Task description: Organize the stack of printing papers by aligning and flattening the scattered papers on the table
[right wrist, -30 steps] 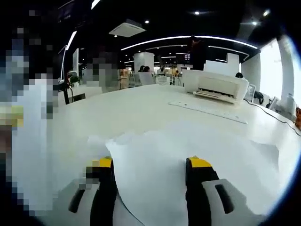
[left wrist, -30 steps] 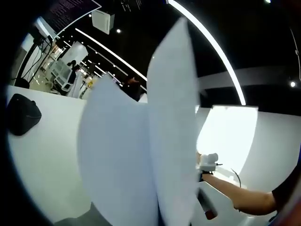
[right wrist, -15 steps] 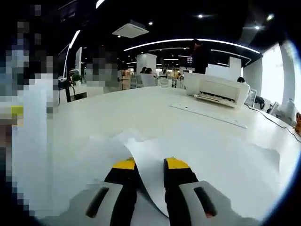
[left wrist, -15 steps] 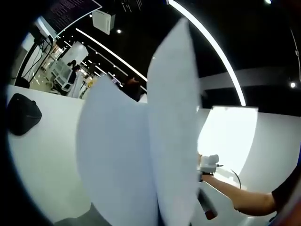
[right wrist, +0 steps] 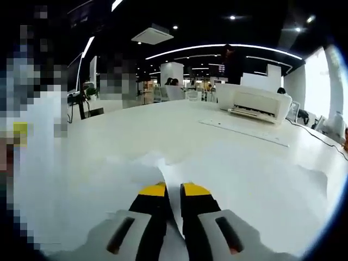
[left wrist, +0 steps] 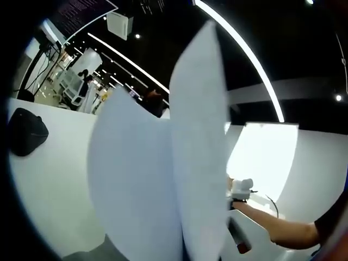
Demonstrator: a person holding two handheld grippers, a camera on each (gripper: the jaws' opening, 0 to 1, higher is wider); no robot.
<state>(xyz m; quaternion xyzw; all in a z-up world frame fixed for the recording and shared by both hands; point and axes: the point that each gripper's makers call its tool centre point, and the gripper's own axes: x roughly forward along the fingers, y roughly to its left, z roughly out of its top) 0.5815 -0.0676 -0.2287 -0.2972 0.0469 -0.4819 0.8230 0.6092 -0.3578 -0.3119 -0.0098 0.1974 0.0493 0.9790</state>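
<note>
In the right gripper view our right claw (right wrist: 168, 190) is clenched on the near edge of a sheet of paper (right wrist: 255, 179) lying on the white table (right wrist: 163, 125), pinching it so we can drag it into line; a printer (right wrist: 255, 103) sits far right. In the left gripper view, upright sheets (left wrist: 163, 163) stand close before the camera, probably held on edge for squaring. They hide the left claw, so we cannot tell its state.

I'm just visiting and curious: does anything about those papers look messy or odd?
Yes. In the left gripper view, white sheets stand upright, fanned apart instead of stacked flat. In the right gripper view, the right tool pinches a sheet's edge on the table, with papers overlapping unevenly.
</note>
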